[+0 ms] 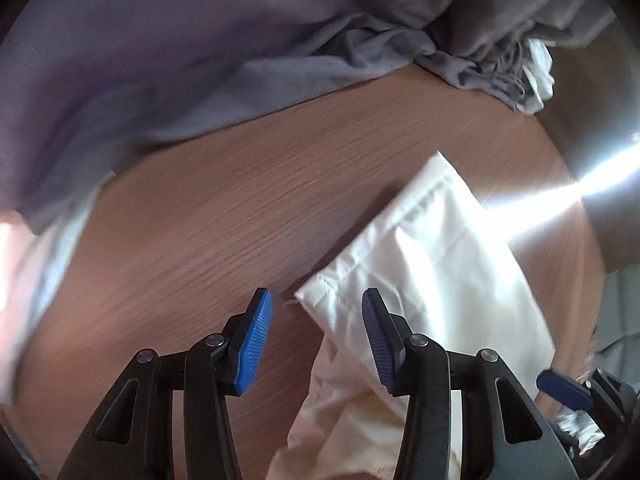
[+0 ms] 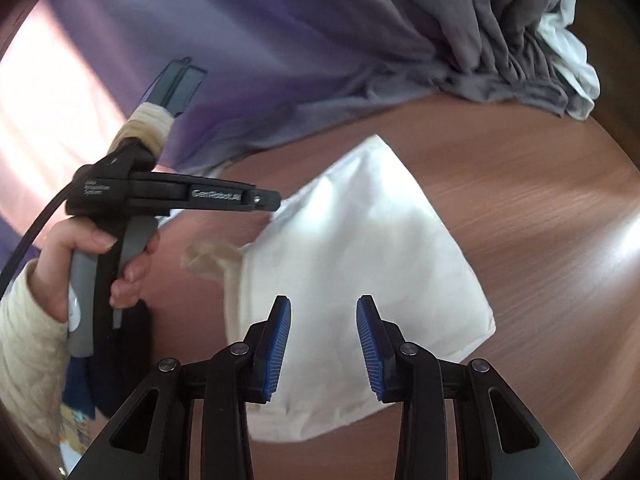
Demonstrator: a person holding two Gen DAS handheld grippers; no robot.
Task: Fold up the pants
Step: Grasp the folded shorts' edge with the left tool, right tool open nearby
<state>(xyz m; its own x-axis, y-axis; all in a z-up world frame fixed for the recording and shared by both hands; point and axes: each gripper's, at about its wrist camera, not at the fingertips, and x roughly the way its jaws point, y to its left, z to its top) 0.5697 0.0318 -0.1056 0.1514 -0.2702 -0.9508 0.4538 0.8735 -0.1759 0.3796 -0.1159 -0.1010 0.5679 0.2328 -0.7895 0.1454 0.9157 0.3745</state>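
The white pants (image 1: 432, 264) lie folded into a compact bundle on the wooden table (image 1: 224, 216). My left gripper (image 1: 317, 344) is open and empty, hovering just above the bundle's near corner. In the right wrist view the folded pants (image 2: 360, 248) lie flat ahead. My right gripper (image 2: 324, 348) is open and empty above their near edge. The left gripper's body (image 2: 180, 196), held by a hand, hangs over the left side of the pants. The right gripper's blue pad (image 1: 564, 390) shows at the lower right of the left wrist view.
A pile of purple and grey clothes (image 1: 168, 60) lies along the far side of the table, with a white garment (image 1: 538, 76) at its right end. It also shows in the right wrist view (image 2: 360, 32). Bright glare (image 1: 560, 200) crosses the table's right edge.
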